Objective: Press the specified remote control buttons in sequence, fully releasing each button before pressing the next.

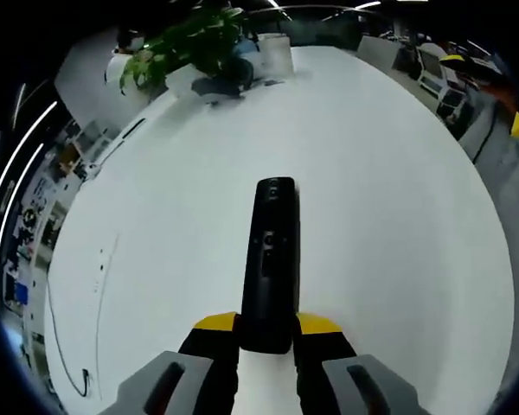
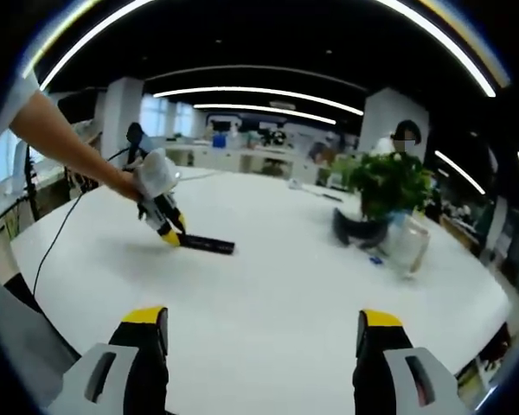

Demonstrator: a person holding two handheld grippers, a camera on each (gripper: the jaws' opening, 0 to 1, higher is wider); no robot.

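A long black remote control [image 1: 271, 259] points away from me over the white table [image 1: 398, 225]. My left gripper [image 1: 266, 333] is shut on its near end, a yellow-tipped finger on each side. The right gripper view has the same remote [image 2: 206, 245] lying low over the table, with the left gripper [image 2: 168, 232] clamped on its left end and a person's arm [image 2: 65, 138] behind it. My right gripper [image 2: 264, 333] is open with nothing between its fingers, hovering near the table's edge, well apart from the remote.
A potted green plant [image 2: 387, 186] stands at the table's far side beside a clear jug [image 2: 406, 246] and a dark object [image 2: 350, 229]. A black cable [image 1: 69, 346] runs along the table's left edge. A person [image 2: 405, 134] sits behind the plant.
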